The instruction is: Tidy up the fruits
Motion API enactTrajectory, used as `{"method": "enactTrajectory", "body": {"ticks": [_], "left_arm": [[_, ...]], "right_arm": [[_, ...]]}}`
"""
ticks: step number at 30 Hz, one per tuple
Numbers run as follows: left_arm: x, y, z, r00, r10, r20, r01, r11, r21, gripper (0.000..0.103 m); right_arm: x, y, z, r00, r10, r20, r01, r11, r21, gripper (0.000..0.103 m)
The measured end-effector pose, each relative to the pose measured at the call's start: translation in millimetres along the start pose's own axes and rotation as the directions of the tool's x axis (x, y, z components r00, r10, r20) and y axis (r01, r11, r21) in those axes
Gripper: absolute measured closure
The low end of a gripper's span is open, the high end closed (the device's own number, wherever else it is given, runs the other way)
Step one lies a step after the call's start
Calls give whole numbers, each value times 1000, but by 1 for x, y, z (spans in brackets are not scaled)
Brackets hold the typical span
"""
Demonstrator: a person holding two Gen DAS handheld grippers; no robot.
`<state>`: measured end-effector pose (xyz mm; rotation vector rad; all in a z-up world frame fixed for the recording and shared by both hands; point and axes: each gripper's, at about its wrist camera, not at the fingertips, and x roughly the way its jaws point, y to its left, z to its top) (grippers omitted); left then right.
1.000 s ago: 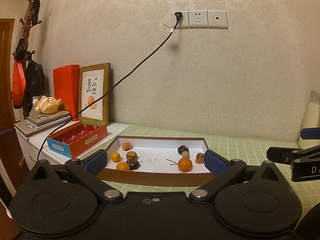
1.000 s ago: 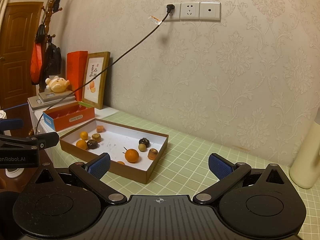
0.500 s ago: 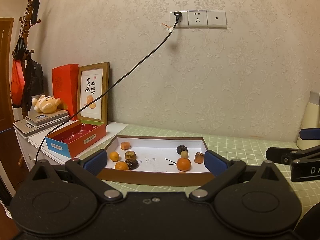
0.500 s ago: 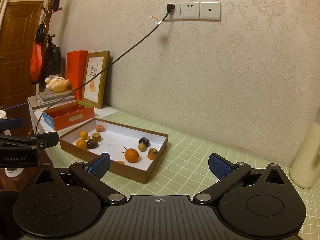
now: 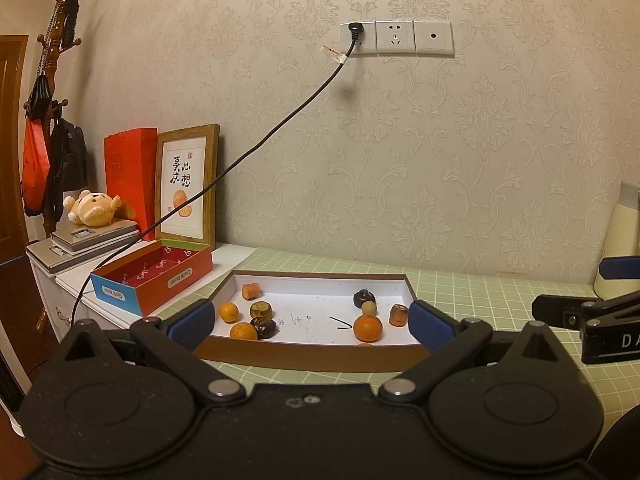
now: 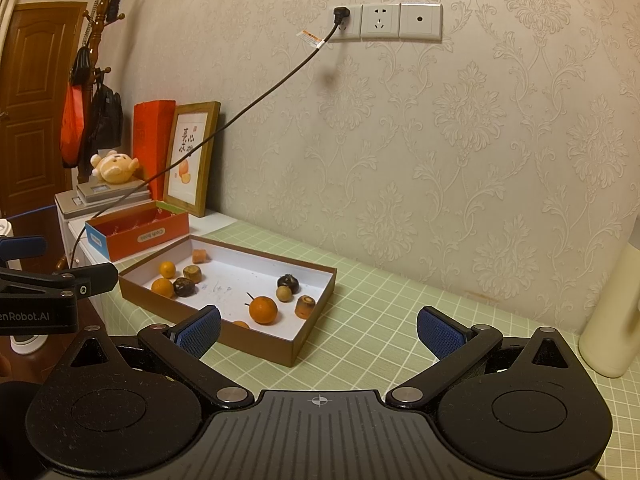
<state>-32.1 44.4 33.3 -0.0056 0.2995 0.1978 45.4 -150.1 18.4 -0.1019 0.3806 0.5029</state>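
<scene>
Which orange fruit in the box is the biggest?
The orange beside the drawn arrow, on the box's right side; the two on the left are smaller.

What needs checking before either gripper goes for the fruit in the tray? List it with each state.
1. Left gripper open, nothing held: ok.
2. Right gripper open, nothing held: ok.
3. Big orange apart from its neighbours, room for fingers: ok.
4. Left cluster: dark fruit sits tight against a small orange; clean grasp: not ok.
5. Tray flat on the green mat: ok.
6. Where sorted fruit should go: cannot tell.
</scene>
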Motion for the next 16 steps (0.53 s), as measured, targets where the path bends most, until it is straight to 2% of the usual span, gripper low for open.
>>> {"method": "enactTrajectory", "body": {"ticks": [16], "left_arm": [[-1,1,-2,1000,-9,17,8,1000,9,6]], "right_arm": [[0,1,0,1000,-1,-1,1,1000,0,0]]}}
